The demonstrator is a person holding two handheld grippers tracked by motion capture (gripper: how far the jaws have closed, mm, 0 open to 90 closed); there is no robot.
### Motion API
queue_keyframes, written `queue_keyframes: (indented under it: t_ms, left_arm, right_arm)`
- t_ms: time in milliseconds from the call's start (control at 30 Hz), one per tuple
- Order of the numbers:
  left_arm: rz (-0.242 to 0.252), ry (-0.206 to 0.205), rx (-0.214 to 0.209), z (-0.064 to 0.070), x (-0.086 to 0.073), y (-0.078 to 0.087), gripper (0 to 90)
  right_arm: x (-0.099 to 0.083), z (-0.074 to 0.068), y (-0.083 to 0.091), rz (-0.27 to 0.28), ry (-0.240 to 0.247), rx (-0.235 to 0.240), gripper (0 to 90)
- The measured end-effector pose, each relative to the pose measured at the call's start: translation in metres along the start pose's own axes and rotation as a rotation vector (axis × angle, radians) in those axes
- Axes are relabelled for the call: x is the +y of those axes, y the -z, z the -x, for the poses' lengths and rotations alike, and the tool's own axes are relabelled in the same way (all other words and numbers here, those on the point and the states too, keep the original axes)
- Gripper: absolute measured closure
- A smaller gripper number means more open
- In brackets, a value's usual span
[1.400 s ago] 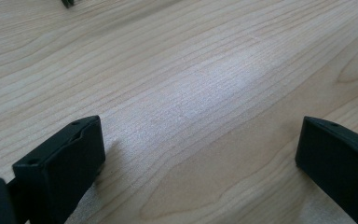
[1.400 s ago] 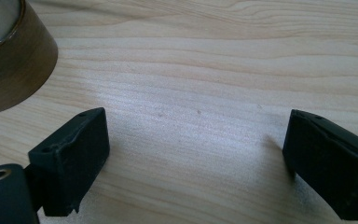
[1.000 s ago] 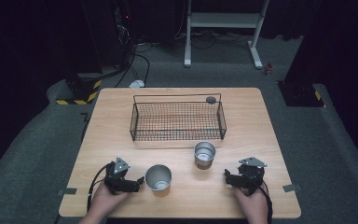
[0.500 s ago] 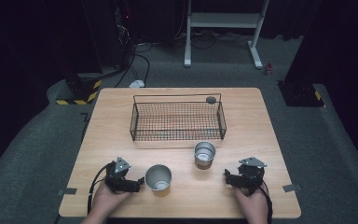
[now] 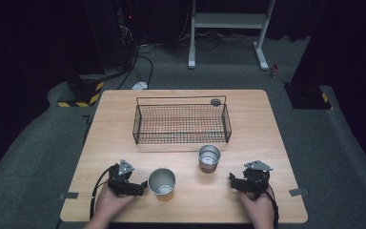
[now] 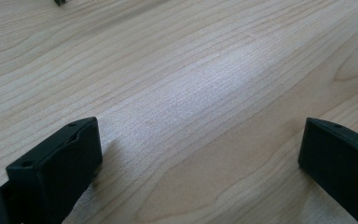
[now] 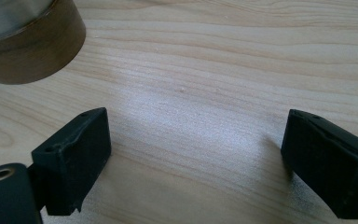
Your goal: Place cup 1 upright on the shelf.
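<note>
Cups are what sit closest to your tools: two metal ones, both upright and open at the top, standing on the near half of the wooden table (image 5: 267, 124). Nearest your left gripper (image 5: 143, 185) is the larger cup (image 5: 162, 182), a plain silvery cylinder with a dull brushed wall and a round rim through which you can see down to a paler bottom; it stands just to the right of that gripper's tips, so close that you cannot tell whether they touch. Your left gripper lies low over the table with its jaws spread wide apart and bare wood grain between them in the left gripper view. A little farther from you and to the right stands the smaller cup (image 5: 209, 158), the same shiny metal, just in front of the near wall of the black wire basket (image 5: 181, 125). Your right gripper (image 5: 230, 181) rests near the table's near right edge, a short way to the right of that smaller cup and clear of it, its jaws also held wide apart over bare wood. In the right gripper view the lower wall of the smaller cup shows at the upper left, reflecting the brown of the table.
</note>
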State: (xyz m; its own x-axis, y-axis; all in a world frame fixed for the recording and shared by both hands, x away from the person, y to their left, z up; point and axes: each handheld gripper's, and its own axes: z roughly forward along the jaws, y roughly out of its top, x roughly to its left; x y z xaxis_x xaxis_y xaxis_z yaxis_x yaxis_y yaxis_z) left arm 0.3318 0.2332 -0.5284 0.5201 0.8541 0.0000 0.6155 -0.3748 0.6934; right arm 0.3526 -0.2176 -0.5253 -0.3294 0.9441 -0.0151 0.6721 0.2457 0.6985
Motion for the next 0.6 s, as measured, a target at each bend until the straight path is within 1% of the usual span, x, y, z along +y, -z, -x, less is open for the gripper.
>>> queue_keyframes:
  t_ms: [33,100,233,267,367,400,433,467,500,567,600]
  left_arm:
    - [0.012,-0.001,0.001,-0.001,0.000,0.001,0.0]
    - [0.018,0.010,-0.009,-0.003,0.000,0.002,0.0]
    - [0.037,0.026,-0.042,-0.003,0.000,0.005,0.0]
    - [0.043,0.017,-0.041,-0.002,0.000,0.006,0.0]
    - [0.057,0.014,-0.042,-0.001,0.001,0.009,0.0]
    - [0.071,0.019,-0.046,0.000,0.002,0.011,0.0]
    - [0.071,0.019,-0.046,0.000,0.002,0.011,0.0]
    - [0.089,0.019,-0.055,0.000,0.003,0.015,0.1]
    - [0.099,0.018,-0.056,0.001,0.004,0.018,0.3]
    - [0.102,0.015,-0.055,0.001,0.005,0.020,0.4]
    - [0.111,0.020,-0.059,0.001,0.005,0.022,0.4]
  right_arm:
    - [0.000,0.000,0.000,0.000,0.000,0.000,8.0]
    - [0.000,0.000,0.000,0.000,0.000,0.000,8.0]
    - [0.000,0.000,0.000,0.000,0.000,0.000,8.1]
    - [0.000,0.000,0.000,0.000,0.001,0.001,8.4]
    - [0.000,0.000,0.000,0.001,0.001,0.004,8.8]
    - [0.000,0.000,0.000,0.003,0.002,0.004,8.9]
    - [0.000,0.000,0.000,0.003,0.002,0.004,8.9]
    - [0.000,0.000,0.000,0.003,0.002,0.004,8.9]
    - [0.000,0.000,0.000,0.003,0.001,0.004,9.0]
    - [0.000,0.000,0.000,0.003,0.002,0.005,9.1]
    - [0.000,0.000,0.000,0.003,0.002,0.005,9.1]
